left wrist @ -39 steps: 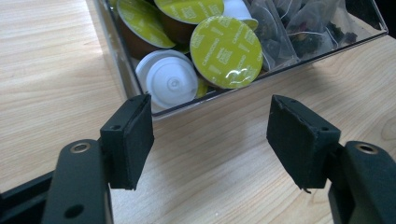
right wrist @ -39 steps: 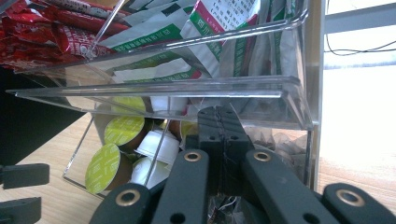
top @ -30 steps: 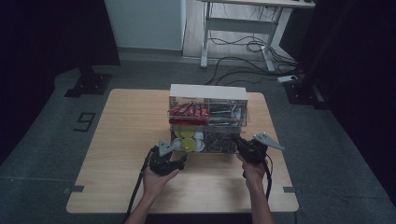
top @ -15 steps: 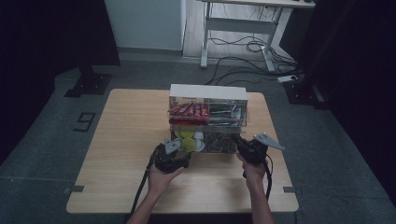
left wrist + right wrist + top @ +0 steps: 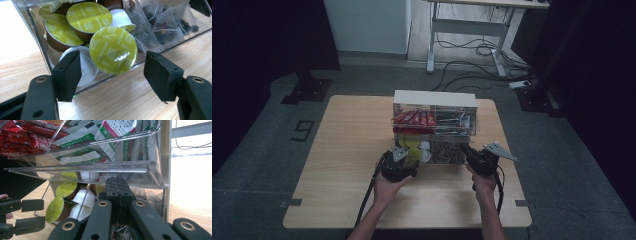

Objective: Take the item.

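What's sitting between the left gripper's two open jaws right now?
In the left gripper view, the left gripper brackets a green-lidded coffee capsule leaning at the front of the clear organizer. A white capsule lies beside it. The pads are not touching either one.

capsule lid: yellow-green, white lettering | sachets: red | jaw pads: black

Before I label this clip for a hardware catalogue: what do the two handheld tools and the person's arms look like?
Both tools are black. The left tool has two flat arms with brass-coloured rivets, ending in square black foam pads. The right tool has the same riveted black links. In the high view each carries a grey three-cornered plate on top and trails a black cable. The forearms are bare, no sleeves showing.
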A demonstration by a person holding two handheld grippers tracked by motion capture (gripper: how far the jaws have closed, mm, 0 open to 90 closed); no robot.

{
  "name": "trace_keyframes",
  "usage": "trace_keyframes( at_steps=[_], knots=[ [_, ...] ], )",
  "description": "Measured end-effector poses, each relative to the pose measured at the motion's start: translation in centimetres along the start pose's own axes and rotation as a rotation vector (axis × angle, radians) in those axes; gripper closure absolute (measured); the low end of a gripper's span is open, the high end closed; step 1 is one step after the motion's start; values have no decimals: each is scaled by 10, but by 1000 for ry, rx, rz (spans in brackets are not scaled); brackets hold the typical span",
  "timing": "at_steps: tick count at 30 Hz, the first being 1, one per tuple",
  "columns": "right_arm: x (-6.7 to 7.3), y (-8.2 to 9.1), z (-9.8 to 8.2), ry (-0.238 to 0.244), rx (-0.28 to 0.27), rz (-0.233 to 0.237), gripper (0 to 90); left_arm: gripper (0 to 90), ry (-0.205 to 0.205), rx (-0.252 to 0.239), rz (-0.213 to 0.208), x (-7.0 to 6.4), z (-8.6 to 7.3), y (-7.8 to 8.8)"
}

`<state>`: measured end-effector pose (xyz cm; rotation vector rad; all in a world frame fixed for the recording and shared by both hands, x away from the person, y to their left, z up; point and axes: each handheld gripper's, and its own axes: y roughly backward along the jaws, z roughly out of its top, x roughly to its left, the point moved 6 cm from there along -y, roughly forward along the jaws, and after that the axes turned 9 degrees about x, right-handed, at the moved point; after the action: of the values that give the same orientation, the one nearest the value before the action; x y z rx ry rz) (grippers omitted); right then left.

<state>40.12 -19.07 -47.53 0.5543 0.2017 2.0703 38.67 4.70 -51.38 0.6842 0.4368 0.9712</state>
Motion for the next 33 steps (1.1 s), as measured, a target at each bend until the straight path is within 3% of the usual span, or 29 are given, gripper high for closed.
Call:
trace_keyframes(
  at_steps=[13,33],
  knots=[
    [0,1,1,4,-19,-3,891,276,16,5,20,-2,8,-14],
    [0,3,1,4,-20,2,891,257,8,-23,46,-2,10,-21]
  ],
)
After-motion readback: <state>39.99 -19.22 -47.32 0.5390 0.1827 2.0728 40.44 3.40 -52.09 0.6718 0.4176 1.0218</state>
